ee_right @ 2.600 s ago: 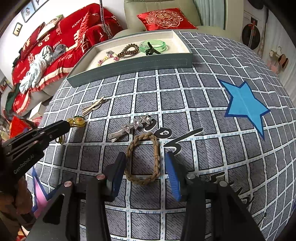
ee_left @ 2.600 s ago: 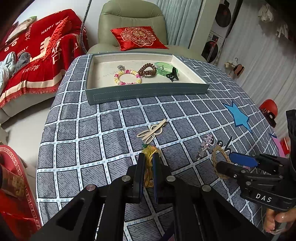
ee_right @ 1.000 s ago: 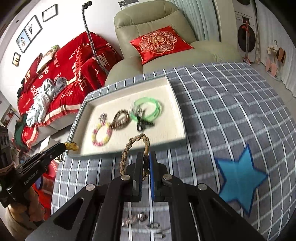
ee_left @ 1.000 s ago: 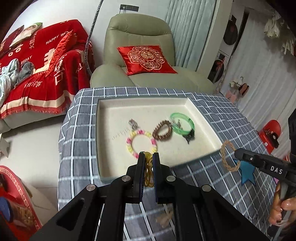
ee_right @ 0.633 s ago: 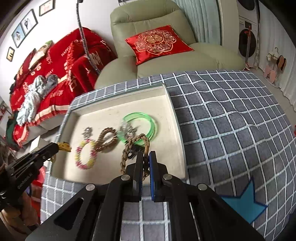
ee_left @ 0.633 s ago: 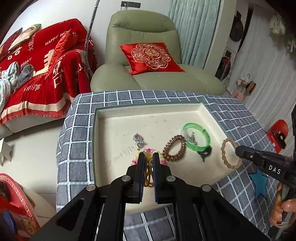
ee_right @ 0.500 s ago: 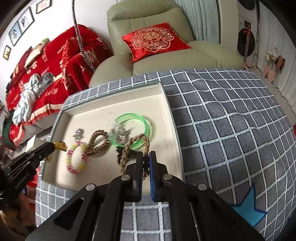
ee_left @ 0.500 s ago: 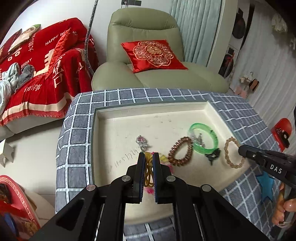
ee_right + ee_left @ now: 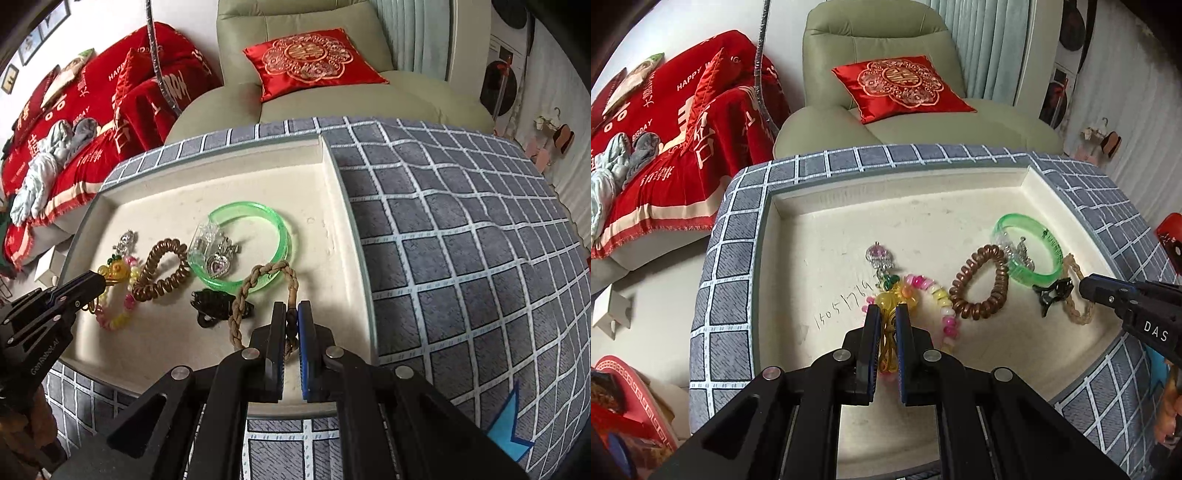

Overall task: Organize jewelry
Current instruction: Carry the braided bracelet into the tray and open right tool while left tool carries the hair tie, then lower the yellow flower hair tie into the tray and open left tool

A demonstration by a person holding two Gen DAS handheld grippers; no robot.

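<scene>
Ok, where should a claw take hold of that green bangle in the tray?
Grip the green bangle on its bare far-right arc, coming straight down from above. It lies flat, the near arc is overlapped by the braided bracelet, and the left holds a clear charm.

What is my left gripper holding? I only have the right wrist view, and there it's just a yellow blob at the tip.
Observer: The left gripper has its jaws shut on a yellow cord charm.
Operator: Is it over bare tray?
Observer: No, it overlaps the pink and yellow bead bracelet. I cannot tell whether they touch.
Operator: Anything else near it?
Observer: Handwritten digits on the tray floor, just beside the tip.
</scene>
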